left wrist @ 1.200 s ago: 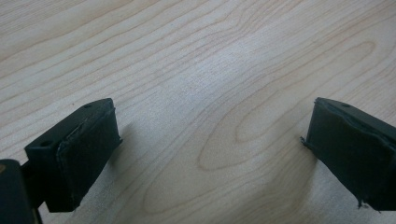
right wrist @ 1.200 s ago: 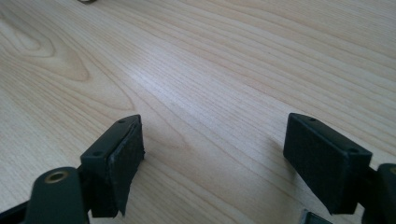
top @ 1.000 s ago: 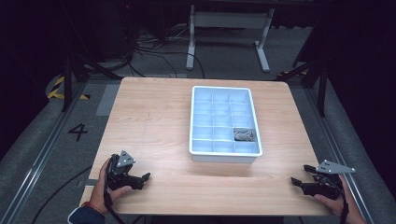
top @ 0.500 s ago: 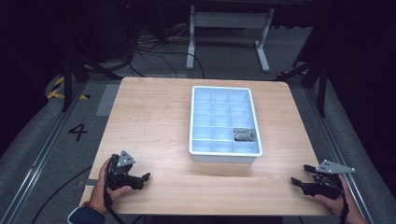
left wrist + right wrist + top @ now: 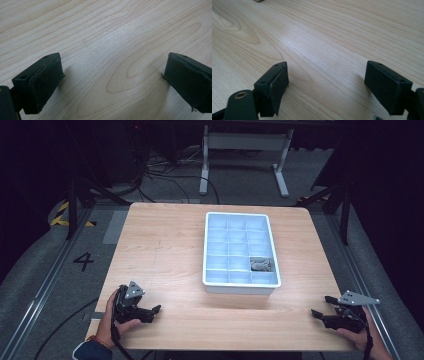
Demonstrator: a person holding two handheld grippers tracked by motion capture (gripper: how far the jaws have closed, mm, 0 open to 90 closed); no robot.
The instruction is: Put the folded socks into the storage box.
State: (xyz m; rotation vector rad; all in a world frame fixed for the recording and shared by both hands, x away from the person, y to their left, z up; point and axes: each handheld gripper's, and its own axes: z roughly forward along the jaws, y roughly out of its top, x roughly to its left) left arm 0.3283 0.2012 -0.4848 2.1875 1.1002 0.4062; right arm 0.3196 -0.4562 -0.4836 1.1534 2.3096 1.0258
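Note:
A white compartment tray point(image 5: 241, 285) stands on the wooden table point(image 5: 165, 250), right of centre. One right-hand compartment near its front holds a small grey object point(image 5: 260, 265). My left gripper point(image 5: 155, 310) rests at the table's front left corner in a person's hand, open, with bare wood between its pads point(image 5: 45, 77). My right gripper point(image 5: 320, 310) rests at the front right corner, also open and holding nothing, its pads point(image 5: 277, 82) just above the wood. Both point toward the middle of the table.
Dark floor with cables surrounds the table. A white metal stand point(image 5: 245, 142) is beyond the far edge. A "4" mark point(image 5: 83, 261) is on the floor to the left. Bare wood lies between the grippers and the tray.

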